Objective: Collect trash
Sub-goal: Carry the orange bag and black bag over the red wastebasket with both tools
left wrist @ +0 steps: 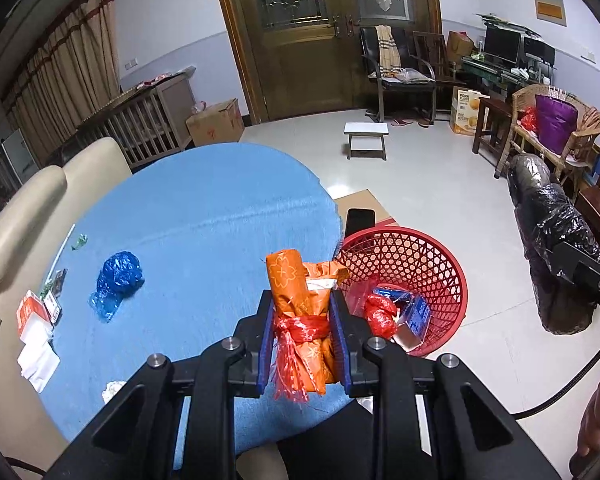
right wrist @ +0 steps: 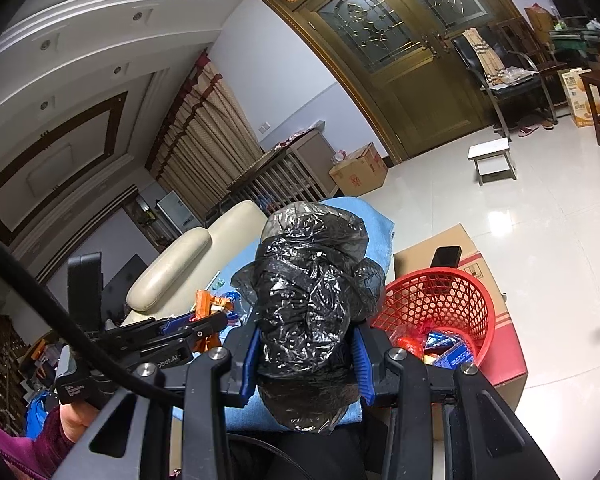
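The desk (left wrist: 204, 208) is round and covered in a blue cloth, with a cream sofa behind its far-left edge. Off its right edge stands a red mesh basket (left wrist: 440, 276) on a cardboard box (right wrist: 508, 328), already holding a red bag (left wrist: 380, 314) and blue-and-white packaging (left wrist: 418, 312).

The right tool (right wrist: 306, 360) is clamped on a black plastic bag bundle (right wrist: 312, 292); its blue pads press both sides of the lower half. The bundle's long axis runs along the fingers, the free upper end pointing forward and up past the fingertips, with the basket just to its right. In the left wrist view the same bundle hangs over the floor right of the basket.

The left tool (left wrist: 302, 344) is closed on an orange wrapper roll (left wrist: 300, 304), bound round its middle with red plastic string whose frayed end hangs down. The roll lies lengthwise between the fingers, its rounded top pointing forward beyond the tips, over the desk's near-right edge, just left of the basket rim.

A crumpled blue bag (left wrist: 118, 280) lies on the desk toward the left, well apart from the roll. At the left edge are a red-and-white carton (left wrist: 30, 314), white paper (left wrist: 38, 360) and small dark sachets (left wrist: 58, 280). A white crumpled scrap (left wrist: 112, 390) sits at the near edge
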Demonstrator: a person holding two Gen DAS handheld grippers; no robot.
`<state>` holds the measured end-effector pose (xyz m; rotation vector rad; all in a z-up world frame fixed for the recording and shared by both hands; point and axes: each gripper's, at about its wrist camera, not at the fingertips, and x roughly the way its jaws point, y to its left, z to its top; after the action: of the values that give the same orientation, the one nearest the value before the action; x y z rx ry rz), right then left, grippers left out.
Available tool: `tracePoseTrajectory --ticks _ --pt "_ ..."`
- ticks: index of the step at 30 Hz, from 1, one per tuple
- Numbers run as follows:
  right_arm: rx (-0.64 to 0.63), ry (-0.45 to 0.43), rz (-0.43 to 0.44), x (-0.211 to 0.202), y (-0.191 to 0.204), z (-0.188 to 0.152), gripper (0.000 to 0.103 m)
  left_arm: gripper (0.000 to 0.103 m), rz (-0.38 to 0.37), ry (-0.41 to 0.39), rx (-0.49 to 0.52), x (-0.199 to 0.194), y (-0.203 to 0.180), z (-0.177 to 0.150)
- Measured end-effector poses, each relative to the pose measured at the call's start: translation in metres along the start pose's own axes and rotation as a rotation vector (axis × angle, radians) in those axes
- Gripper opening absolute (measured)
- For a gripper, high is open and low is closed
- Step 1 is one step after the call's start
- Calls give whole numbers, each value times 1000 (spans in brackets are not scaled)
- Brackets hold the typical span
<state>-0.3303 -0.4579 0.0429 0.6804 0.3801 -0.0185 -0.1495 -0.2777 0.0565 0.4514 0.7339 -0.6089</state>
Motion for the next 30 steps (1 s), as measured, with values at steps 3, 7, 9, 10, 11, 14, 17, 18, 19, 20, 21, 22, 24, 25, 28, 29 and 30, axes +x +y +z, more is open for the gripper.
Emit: tracePoseTrajectory --ticks 3,7,9,10,11,14,17,18,19,20,21,22,24,25,28,29,30 --pt "7 -5 -1 0 -2 2 41 28 -35 12 -16 5 3 0" --pt "38 -17 -10 -1 -10 2 41 28 -70 6 -42 10 9 0" --pt "59 -26 -17 -3 -15 2 41 28 -81 3 -53 14 13 0" --pt "73 -29 -22 -4 -19 4 41 28 -87 8 -59 17 15 0" --pt "82 -30 -25 -4 -22 4 41 28 -95 14 -67 19 17 0" --pt "112 -25 -33 -3 -29 4 41 28 -112 24 -78 25 19 0" --pt "130 -14 -34 0 -32 3 41 28 -131 25 -78 27 19 -1" --pt "129 -11 -35 1 -32 2 41 28 -133 23 -75 28 18 -1" --pt "126 -7 -36 2 -32 0 41 28 -140 23 -73 28 17 -2" --pt "126 -4 -36 4 -32 1 41 28 -148 23 -71 29 16 -2" --pt "126 1 -34 5 -32 0 41 28 -151 21 -67 29 15 -3" --pt "126 6 -33 6 -32 -1 41 28 -148 21 -63 29 14 -3" --pt "123 12 -34 8 -33 -2 41 28 -159 26 -61 31 13 -3" --pt "123 17 -34 10 -33 -3 41 28 -163 27 -61 31 13 -4" --pt "125 26 -35 12 -35 -5 41 28 -152 32 -53 32 12 -4" --pt "127 28 -36 13 -35 -5 42 28 -147 35 -49 33 11 -4" --pt "130 30 -36 13 -36 -6 42 28 -142 35 -46 34 10 -4"
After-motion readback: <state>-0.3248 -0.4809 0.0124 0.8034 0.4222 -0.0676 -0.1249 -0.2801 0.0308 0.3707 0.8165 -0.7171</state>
